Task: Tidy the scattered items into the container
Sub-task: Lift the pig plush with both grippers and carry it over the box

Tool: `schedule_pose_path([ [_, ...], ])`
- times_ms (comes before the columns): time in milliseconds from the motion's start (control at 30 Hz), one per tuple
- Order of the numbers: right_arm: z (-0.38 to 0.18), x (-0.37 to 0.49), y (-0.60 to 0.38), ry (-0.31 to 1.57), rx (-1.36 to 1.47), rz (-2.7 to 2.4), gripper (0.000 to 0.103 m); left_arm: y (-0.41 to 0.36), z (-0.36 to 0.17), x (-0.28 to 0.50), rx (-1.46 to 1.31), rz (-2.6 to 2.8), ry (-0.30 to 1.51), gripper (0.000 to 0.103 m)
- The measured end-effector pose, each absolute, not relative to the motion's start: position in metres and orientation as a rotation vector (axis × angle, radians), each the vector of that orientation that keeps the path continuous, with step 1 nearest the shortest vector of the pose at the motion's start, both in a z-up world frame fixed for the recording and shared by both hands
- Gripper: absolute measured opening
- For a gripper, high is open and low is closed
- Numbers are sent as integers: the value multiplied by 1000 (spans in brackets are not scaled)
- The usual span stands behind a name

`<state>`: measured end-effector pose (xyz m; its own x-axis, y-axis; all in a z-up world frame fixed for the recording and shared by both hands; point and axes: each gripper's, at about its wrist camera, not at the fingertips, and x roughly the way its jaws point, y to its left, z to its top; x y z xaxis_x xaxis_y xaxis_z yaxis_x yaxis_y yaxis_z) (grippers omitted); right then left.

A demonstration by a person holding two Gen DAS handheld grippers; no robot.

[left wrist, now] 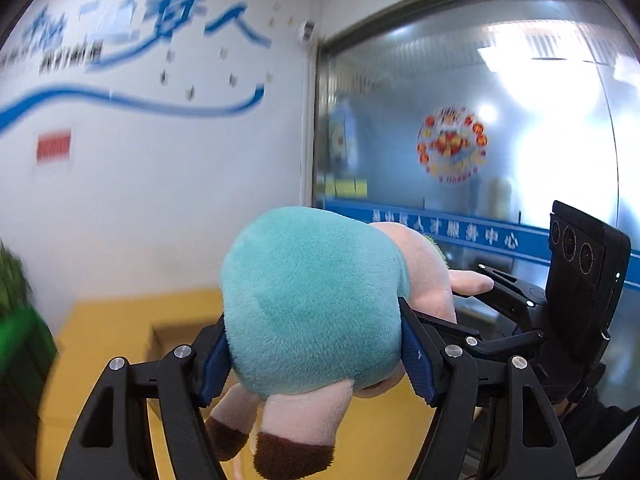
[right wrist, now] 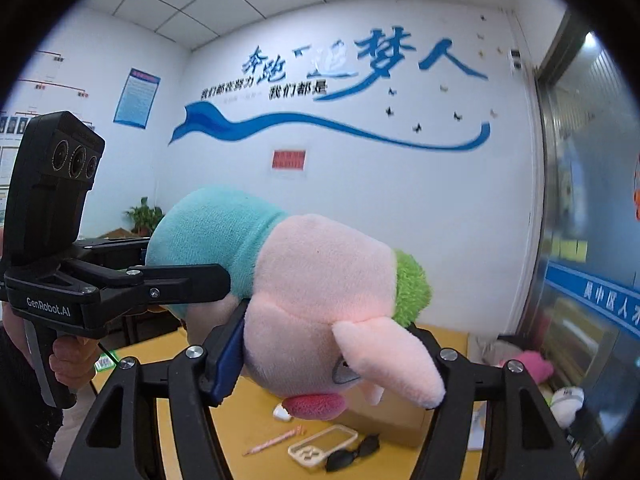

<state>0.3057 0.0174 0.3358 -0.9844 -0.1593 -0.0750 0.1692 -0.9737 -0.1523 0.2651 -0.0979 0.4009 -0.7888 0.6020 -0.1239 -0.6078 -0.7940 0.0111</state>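
Note:
A plush pig (left wrist: 312, 312) with a teal body, pink head and brown feet is held in the air between both grippers. My left gripper (left wrist: 316, 356) is shut on its teal body. My right gripper (right wrist: 336, 356) is shut on its pink head (right wrist: 320, 300). The left gripper also shows in the right wrist view (right wrist: 188, 280), clamped on the teal body. The right gripper's black housing shows in the left wrist view (left wrist: 576, 280). A cardboard box (right wrist: 384, 416) sits on the yellow table (right wrist: 256, 424) under the pig.
On the table lie a pink pen (right wrist: 276, 438), a clear phone case (right wrist: 320, 446), black sunglasses (right wrist: 352, 454) and a small white item (right wrist: 281, 413). More plush toys (right wrist: 532, 364) lie at the right by the glass wall. A potted plant (right wrist: 142, 216) stands far left.

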Motion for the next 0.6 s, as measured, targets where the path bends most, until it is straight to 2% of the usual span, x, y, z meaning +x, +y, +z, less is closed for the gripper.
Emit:
schedule_pose_path([
  [133,398,299,15,279,-47,-2952,65,-106,462,258,-88,2499,89,77],
  [333,464,244,25,312,-80,-2938,65,-119,538,212,-68,2554,126,77],
  [467,482,195,25,319,-48,-2913,65,-131,556,157,-107,2572,114,77],
  [600,475,131,29,308,18,-2909,65,-134,545,81,-202,2562,71,77],
])
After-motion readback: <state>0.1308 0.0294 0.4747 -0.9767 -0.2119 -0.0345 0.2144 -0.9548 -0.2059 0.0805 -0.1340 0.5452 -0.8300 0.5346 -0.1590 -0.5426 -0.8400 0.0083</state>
